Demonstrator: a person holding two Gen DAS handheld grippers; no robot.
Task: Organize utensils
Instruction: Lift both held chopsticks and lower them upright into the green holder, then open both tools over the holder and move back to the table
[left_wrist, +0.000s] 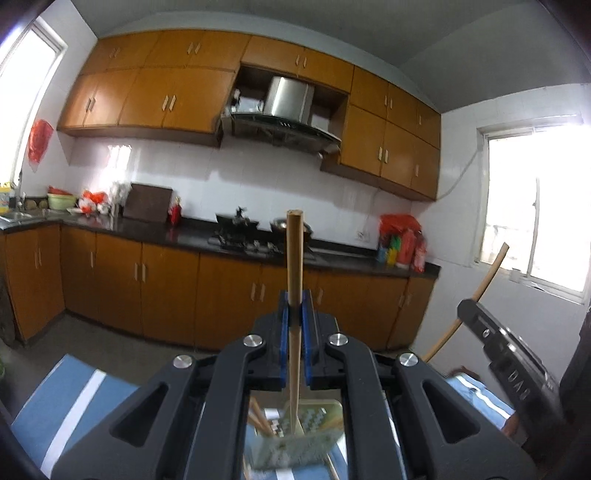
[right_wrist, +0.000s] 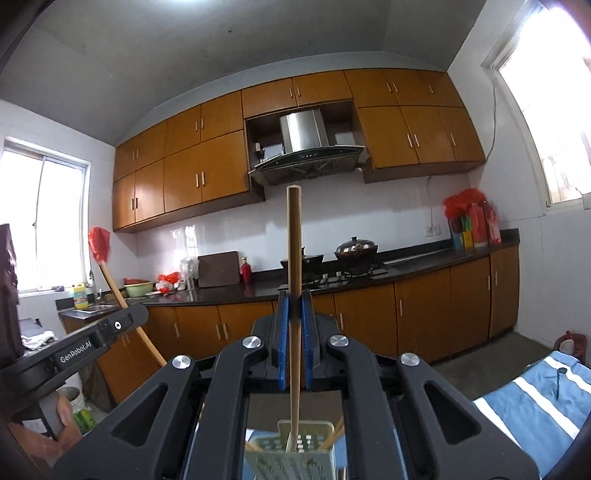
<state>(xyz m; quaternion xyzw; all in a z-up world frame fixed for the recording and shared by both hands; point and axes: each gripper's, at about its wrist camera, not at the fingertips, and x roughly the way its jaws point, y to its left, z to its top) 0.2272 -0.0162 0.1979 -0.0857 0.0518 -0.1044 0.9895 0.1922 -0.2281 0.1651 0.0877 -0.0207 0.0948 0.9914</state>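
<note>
My left gripper (left_wrist: 294, 300) is shut on a wooden chopstick (left_wrist: 294, 254) that stands upright between the blue pads. My right gripper (right_wrist: 294, 300) is shut the same way on a second wooden chopstick (right_wrist: 294, 240). Both point level towards the kitchen counter. Below each gripper, through the gap in its frame, lies a pale green perforated utensil holder (left_wrist: 306, 437) (right_wrist: 295, 456) with more chopsticks in it. The right gripper (left_wrist: 468, 307) and its chopstick (left_wrist: 482, 290) show at the right edge of the left wrist view. The left gripper (right_wrist: 136, 314) shows at the left of the right wrist view.
A blue cloth with white stripes (left_wrist: 70, 402) (right_wrist: 535, 406) covers the surface under the holder. Across the floor runs a dark counter (right_wrist: 424, 258) with a stove, a wok and a lidded pot (right_wrist: 355, 251). A hand (right_wrist: 61, 428) is at the lower left.
</note>
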